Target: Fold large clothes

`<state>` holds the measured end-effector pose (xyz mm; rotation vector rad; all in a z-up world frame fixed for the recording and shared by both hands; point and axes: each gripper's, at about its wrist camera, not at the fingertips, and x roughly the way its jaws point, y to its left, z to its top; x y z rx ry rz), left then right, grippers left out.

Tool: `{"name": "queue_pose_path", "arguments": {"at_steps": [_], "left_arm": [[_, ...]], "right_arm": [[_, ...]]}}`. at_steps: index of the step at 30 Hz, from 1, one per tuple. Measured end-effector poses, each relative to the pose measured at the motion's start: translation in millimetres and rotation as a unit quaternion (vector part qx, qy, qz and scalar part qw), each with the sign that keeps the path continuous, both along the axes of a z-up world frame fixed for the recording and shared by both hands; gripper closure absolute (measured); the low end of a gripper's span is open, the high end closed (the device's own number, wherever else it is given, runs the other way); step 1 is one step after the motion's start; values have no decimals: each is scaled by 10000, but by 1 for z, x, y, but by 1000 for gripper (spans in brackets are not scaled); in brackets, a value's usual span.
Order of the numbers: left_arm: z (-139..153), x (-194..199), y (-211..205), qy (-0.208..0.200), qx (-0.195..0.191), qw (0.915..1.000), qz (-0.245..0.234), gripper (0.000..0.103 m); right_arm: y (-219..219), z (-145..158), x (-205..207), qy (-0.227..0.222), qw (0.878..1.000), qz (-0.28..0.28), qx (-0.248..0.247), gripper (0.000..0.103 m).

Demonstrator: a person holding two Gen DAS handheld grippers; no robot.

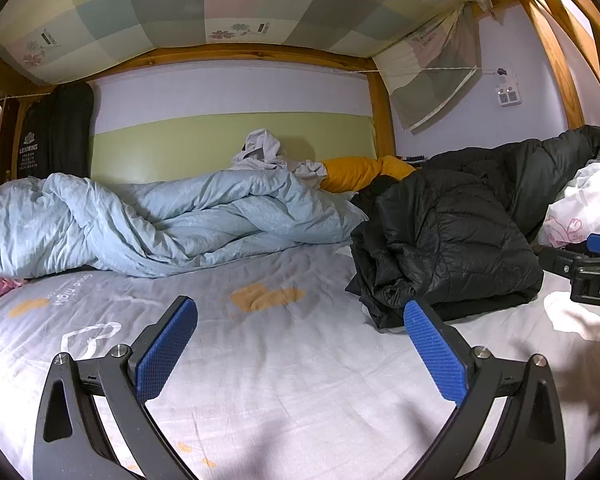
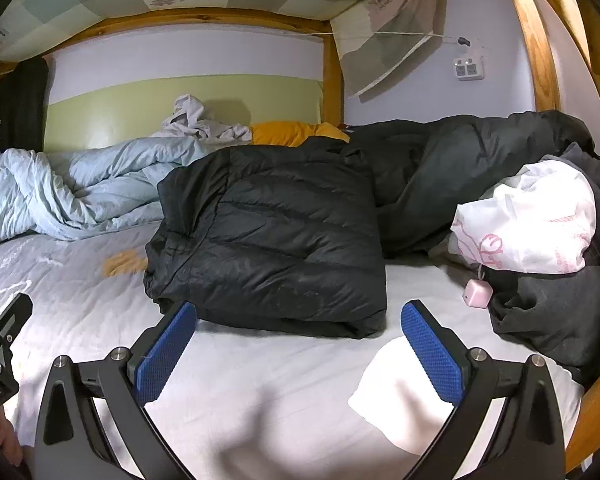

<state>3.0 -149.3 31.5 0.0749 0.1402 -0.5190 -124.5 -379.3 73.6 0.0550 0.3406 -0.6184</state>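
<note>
A black quilted puffer jacket (image 2: pixel 272 236) lies folded into a thick rectangle on the pale bed sheet (image 2: pixel 260 380); the left wrist view shows the same jacket (image 1: pixel 448 248) at the right. My right gripper (image 2: pixel 298 322) hovers open just in front of the jacket's near edge, nothing between its blue pads (image 2: pixel 164 356). My left gripper (image 1: pixel 300 320) stands open over bare sheet (image 1: pixel 284 368), left of the jacket. Part of the right gripper's body (image 1: pixel 592 276) shows at the right edge of the left wrist view.
A crumpled light-blue duvet (image 1: pixel 160 220) fills the back left. Behind it lie a grey garment (image 1: pixel 264 152) and a yellow pillow (image 1: pixel 352 172). More dark clothing (image 2: pixel 480 160), a white printed bag (image 2: pixel 532 220) and a small pink cube (image 2: pixel 476 294) sit right. Wooden bunk posts (image 2: pixel 540 40) frame the bed.
</note>
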Motion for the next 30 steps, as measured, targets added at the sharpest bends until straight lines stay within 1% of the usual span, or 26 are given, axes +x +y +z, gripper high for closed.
{"name": "queue_pose_path", "arguments": {"at_steps": [11, 30], "left_arm": [[0, 0, -1, -1, 0, 10000, 4, 0], [0, 0, -1, 12, 7, 10000, 3, 0]], "right_arm": [[2, 1, 0, 39, 9999, 0, -95, 0], [2, 1, 1, 68, 9999, 54, -87, 0]]}}
